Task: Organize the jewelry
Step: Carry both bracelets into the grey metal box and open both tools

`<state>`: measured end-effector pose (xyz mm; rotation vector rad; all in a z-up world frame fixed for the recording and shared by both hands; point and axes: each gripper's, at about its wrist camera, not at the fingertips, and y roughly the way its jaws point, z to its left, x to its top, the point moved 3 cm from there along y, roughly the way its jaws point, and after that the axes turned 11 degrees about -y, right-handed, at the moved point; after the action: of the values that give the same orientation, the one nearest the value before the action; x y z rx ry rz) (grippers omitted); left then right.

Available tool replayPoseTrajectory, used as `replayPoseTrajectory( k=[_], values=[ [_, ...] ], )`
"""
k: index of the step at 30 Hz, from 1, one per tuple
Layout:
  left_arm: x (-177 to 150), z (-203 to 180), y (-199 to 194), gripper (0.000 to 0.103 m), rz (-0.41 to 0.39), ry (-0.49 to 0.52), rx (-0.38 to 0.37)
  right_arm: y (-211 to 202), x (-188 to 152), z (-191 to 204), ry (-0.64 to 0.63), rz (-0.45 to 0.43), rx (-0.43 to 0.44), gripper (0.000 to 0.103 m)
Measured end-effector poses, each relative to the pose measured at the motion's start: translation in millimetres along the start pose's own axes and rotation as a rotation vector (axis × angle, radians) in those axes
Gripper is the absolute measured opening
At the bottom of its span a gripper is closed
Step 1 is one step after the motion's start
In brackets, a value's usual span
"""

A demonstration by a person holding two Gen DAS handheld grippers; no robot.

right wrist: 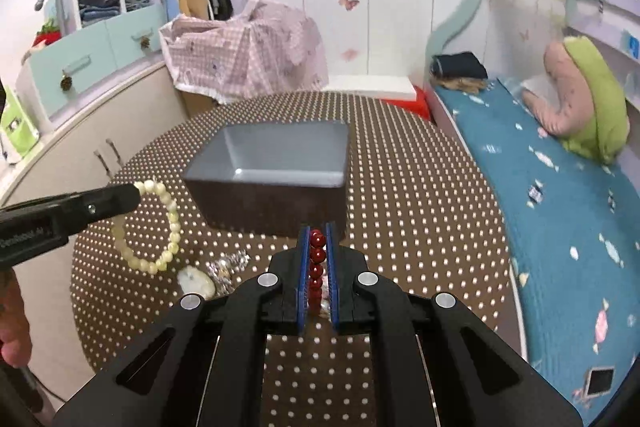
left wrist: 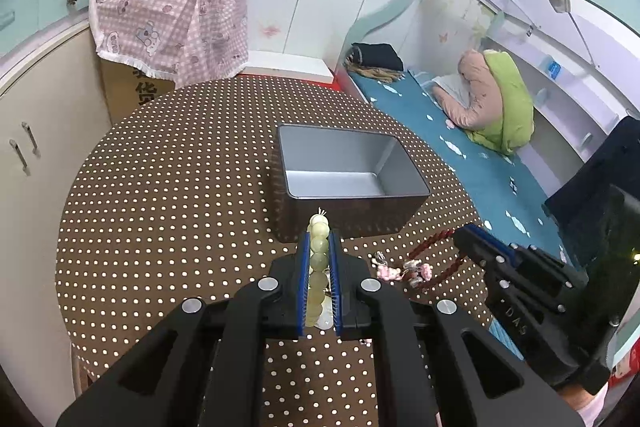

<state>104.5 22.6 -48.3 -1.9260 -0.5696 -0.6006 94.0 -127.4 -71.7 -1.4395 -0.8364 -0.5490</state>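
An empty grey metal box stands on the brown polka-dot table; it also shows in the right wrist view. My left gripper is shut on a pale green bead bracelet, which hangs from it left of the box in the right wrist view. My right gripper is shut on a red bead bracelet, just in front of the box; the bracelet also shows in the left wrist view. A pink charm piece lies on the table between the grippers.
A white stone pendant and a sparkly silver piece lie on the polka-dot table. A bed with a blue sheet runs along the right. Cabinets stand on the left, and a cloth-covered box behind the table.
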Motion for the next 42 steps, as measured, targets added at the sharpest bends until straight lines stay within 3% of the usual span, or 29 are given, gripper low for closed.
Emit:
replayPoseTrajectory(
  k=[10, 17, 29, 34, 42],
  values=[
    [16, -6, -16, 0.008, -0.056, 0.011, -0.003, -33, 46, -4, -0.038, -0.112, -0.002, 0.008],
    [25, -13, -20, 0.008, -0.063, 0.028, -0.018, -38, 60, -2, -0.032, -0.127, 0.017, 0.008],
    [68, -36, 2, 0.008, -0.049, 0.064, -0.033, -54, 123, 5, -0.125, -0.243, -0.073, 0.009],
    [83, -39, 18, 0.008, -0.030, 0.068, -0.025, -34, 131, -6, -0.094, -0.216, -0.049, 0.009],
    [88, -29, 55, 0.008, 0.035, 0.034, 0.032, 24, 122, -15, -0.061, -0.089, 0.021, 0.009]
  ],
)
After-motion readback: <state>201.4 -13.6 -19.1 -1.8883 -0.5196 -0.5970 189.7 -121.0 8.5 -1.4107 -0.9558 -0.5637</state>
